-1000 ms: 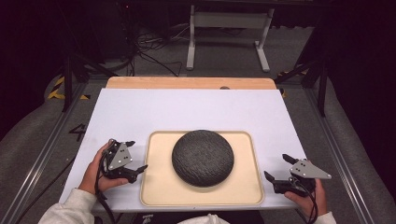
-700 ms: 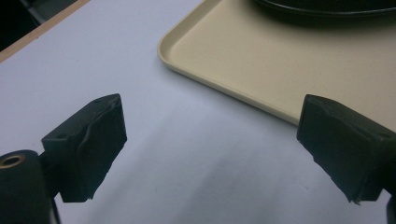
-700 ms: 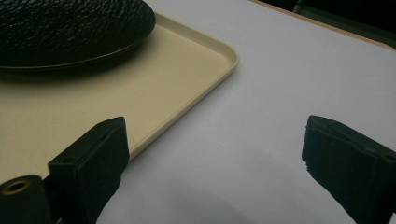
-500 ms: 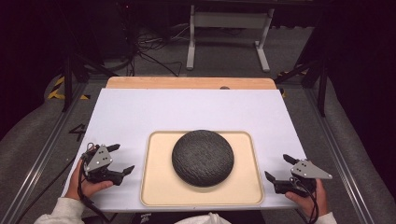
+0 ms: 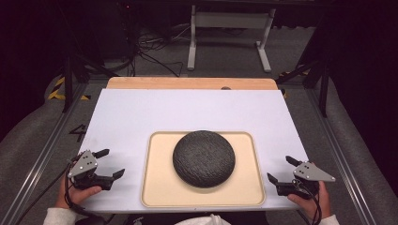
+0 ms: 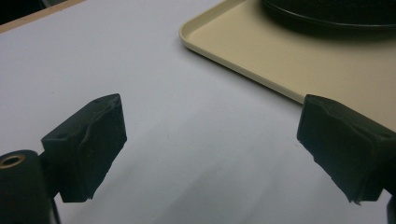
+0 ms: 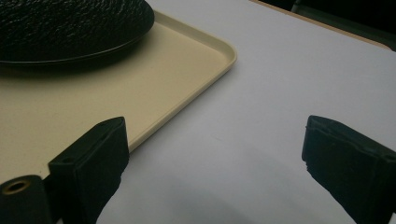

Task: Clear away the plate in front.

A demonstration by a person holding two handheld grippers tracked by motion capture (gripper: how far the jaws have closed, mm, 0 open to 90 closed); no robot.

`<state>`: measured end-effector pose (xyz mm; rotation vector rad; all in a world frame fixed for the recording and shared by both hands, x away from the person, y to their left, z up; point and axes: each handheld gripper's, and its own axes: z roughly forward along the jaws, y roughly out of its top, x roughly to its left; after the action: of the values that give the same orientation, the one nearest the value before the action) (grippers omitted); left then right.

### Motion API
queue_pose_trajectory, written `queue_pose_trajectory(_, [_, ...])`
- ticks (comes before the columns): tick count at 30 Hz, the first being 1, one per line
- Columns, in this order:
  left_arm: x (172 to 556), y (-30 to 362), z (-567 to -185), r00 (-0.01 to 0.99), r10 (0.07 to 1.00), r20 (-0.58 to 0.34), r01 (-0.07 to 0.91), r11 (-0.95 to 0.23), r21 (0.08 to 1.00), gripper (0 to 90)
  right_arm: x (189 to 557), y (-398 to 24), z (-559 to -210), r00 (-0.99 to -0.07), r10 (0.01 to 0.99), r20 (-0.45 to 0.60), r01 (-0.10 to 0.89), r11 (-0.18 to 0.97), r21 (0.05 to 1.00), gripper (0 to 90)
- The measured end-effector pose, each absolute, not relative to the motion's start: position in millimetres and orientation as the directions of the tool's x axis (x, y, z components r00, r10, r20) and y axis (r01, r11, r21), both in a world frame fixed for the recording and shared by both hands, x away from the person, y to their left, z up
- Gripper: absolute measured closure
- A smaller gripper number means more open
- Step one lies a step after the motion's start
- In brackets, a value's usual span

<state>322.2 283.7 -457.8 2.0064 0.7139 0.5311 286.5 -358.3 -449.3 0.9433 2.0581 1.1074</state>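
Observation:
A dark, rough-textured dome sits upside down like a bowl on a beige tray near the front middle of the white table. My left gripper rests low at the table's front left, jaws open and empty, apart from the tray's left rim. At the front right, my right gripper is open too, with nothing between its jaws, just off the tray's right rim. The dome's edge shows at the upper left of the right gripper view.
The white sheet covers a wooden tabletop whose far strip is bare. Beyond it are a metal stand's legs and cables on the grey floor. Metal rails run along both table sides.
My left gripper has drawn back to the left, away from the tray, toward the table's front left corner. The right gripper has barely shifted. Both stay open.

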Motion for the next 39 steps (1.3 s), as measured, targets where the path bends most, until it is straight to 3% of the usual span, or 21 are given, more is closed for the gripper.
queue_pose_trajectory(39, [319.3,270.9,-456.4,0.765,0.628,0.14,0.236,-0.477,0.847,10.7,284.3,-359.2,-450.0,-0.556,0.811,-0.18,0.299,0.398,0.868,8.1])
